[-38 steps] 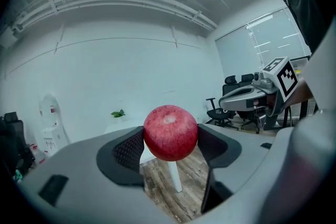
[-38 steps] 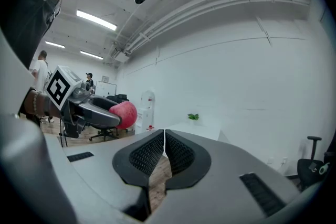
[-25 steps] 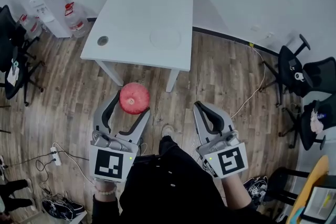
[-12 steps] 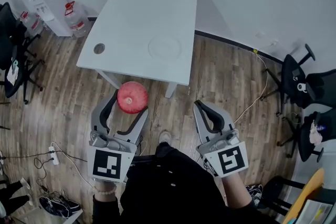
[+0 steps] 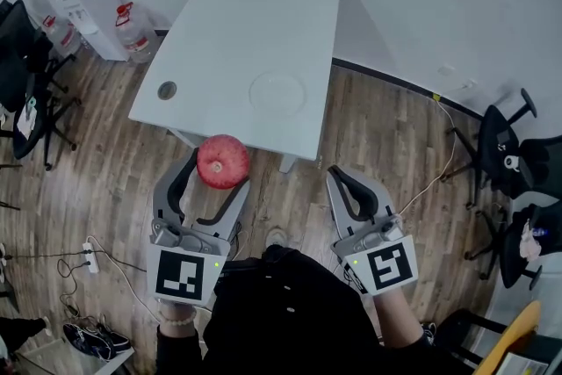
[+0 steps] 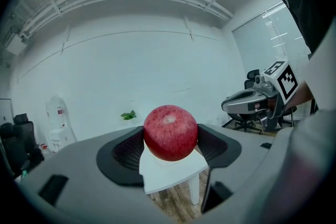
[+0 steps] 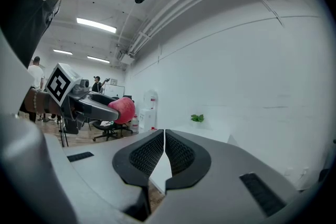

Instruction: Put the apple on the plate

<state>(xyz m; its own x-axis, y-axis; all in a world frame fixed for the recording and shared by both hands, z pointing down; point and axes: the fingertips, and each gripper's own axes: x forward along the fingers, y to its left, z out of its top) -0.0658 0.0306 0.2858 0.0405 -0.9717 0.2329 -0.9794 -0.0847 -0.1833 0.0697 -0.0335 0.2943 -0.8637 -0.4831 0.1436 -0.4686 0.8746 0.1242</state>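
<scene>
Table [image 5: 255,22] and plate [image 5: 277,92] brought nearer; apple [image 5: 223,161] clenched in left gripper [image 5: 218,175] (right gripper [image 5: 341,180] closed, empty), placement pending.

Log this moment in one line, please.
left gripper: shut on round red apple | right gripper: shut, empty | pale round plate: bare, on white table | apple: held short of plate

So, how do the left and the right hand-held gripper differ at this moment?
The left hand-held gripper is shut on a red apple; the right hand-held gripper holds nothing. The left one's jaws stand apart around the fruit; the right one's jaws touch each other. Both point toward the white table.
</scene>
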